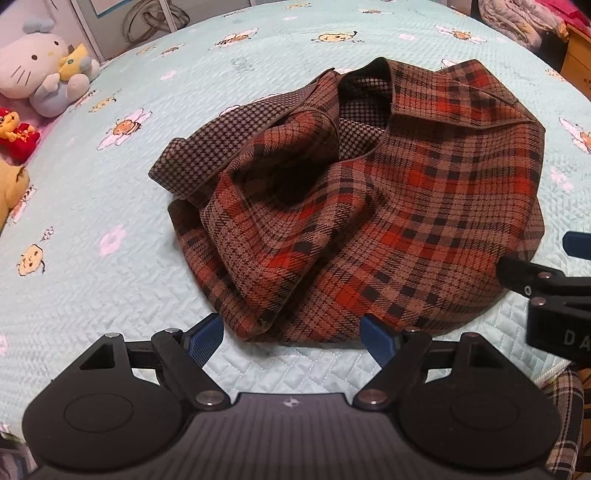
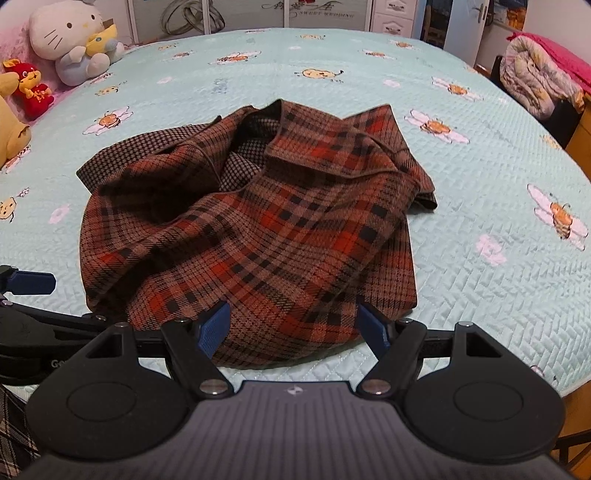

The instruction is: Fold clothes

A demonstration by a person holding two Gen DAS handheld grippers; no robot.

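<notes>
Lying crumpled on one bedspread point(image 1: 110, 295): one plaid garment point(image 1: 388, 221); two hand-held grippers point(image 1: 291, 338) point(image 2: 293, 330), both released.

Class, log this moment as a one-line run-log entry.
plaid coat: crumpled on bed | left hand-held gripper: open, empty | right hand-held gripper: open, empty | folding: not started

"SWEET WEDDING" on the wardrobe door point(image 2: 321, 11); "DA" on the right claw point(image 1: 569, 338).

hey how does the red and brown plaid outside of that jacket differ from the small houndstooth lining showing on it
The red and brown plaid outer cloth has big checks with orange-red blocks; the brown houndstooth lining has tiny dark checks and no red. The plaid covers most of the crumpled heap; the lining shows only at the far-left flap and inside the collar. Both belong to one jacket.
</notes>
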